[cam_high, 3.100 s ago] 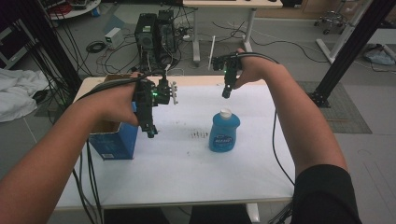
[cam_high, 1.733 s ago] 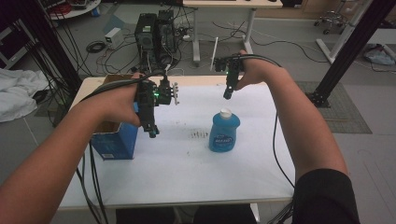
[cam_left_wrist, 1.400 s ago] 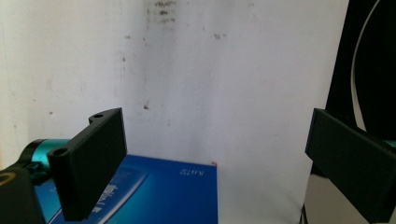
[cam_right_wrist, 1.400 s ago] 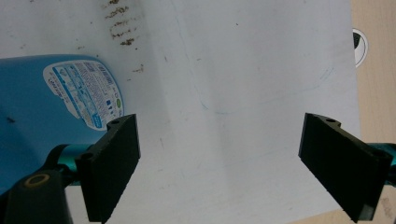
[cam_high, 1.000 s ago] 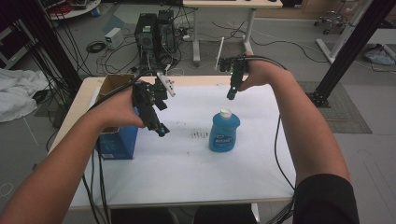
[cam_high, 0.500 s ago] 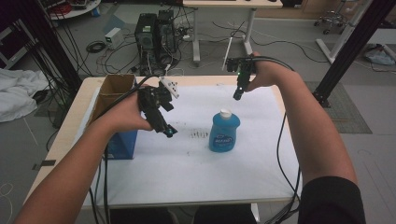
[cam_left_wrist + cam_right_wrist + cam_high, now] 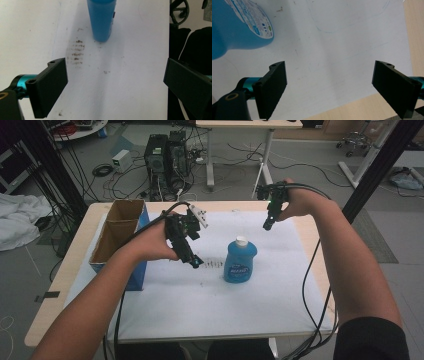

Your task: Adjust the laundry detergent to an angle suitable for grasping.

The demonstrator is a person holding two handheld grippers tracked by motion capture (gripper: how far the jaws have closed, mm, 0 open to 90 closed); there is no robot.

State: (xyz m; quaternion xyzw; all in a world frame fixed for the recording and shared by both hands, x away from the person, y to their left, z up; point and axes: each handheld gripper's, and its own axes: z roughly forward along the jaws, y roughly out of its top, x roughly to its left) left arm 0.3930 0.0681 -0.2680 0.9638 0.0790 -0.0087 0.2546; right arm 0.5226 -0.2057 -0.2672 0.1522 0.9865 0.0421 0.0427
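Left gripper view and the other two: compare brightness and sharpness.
High view: dim, soft, with the blue bottle still readable. Left gripper view: bright, the white sheet nearly washed out, fingers sharp. Right gripper view: evenly lit, the bottle close and slightly blurred.

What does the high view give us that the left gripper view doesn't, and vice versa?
High view alone: the open cardboard box at the table's left, the bottle's white cap, the right gripper held above the far side, both forearms, and the computers on the floor beyond. Left gripper view alone: the left gripper seen from behind its own jaws, standing wide apart with nothing between them, and small specks on the sheet. Both: the blue bottle standing upright, the white sheet, and the dark smudges beside the bottle's base.
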